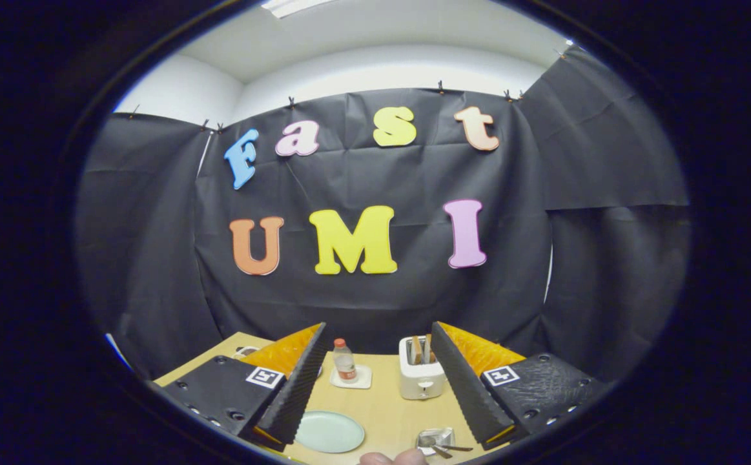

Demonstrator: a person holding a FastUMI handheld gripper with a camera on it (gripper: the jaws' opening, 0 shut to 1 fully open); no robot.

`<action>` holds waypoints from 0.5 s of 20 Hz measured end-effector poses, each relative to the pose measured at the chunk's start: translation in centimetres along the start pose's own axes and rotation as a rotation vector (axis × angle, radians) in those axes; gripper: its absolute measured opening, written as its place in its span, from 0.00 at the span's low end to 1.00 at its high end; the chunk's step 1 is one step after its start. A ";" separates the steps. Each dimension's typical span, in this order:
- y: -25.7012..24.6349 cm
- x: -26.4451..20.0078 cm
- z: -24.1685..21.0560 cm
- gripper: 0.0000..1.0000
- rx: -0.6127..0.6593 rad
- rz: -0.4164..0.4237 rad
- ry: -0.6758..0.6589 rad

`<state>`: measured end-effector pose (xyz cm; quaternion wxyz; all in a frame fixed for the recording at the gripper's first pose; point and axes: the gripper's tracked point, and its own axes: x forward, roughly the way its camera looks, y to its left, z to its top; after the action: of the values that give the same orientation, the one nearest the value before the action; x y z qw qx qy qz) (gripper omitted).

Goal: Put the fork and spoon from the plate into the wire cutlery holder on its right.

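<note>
My gripper (378, 329) is held high above the table, open wide, with nothing between its fingers. Far below, between the fingers, a pale green plate (330, 431) lies on the wooden table (381, 403) with nothing visible on it. To the plate's right stands the small shiny wire cutlery holder (435, 437). Thin utensil handles (447, 447) stick out of the holder toward my right finger; I cannot tell fork from spoon at this size. A person's fingertips (393, 458) show at the table's near edge.
A white toaster (421, 378) with slices in its slots stands beyond the holder. A small bottle with a red cap (345, 360) sits on a white coaster beyond the plate. The booth's black cloth wall closes the back of the table.
</note>
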<state>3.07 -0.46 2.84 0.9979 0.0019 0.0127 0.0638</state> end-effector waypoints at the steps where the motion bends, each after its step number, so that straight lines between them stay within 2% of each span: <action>1: 0.3 -0.4 -0.2 0.96 0.005 -0.001 -0.001; 10: -0.4 -1.8 -0.2 0.96 0.051 -0.030 -0.006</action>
<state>1.36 -1.03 2.71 0.9984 0.0272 0.0112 0.0487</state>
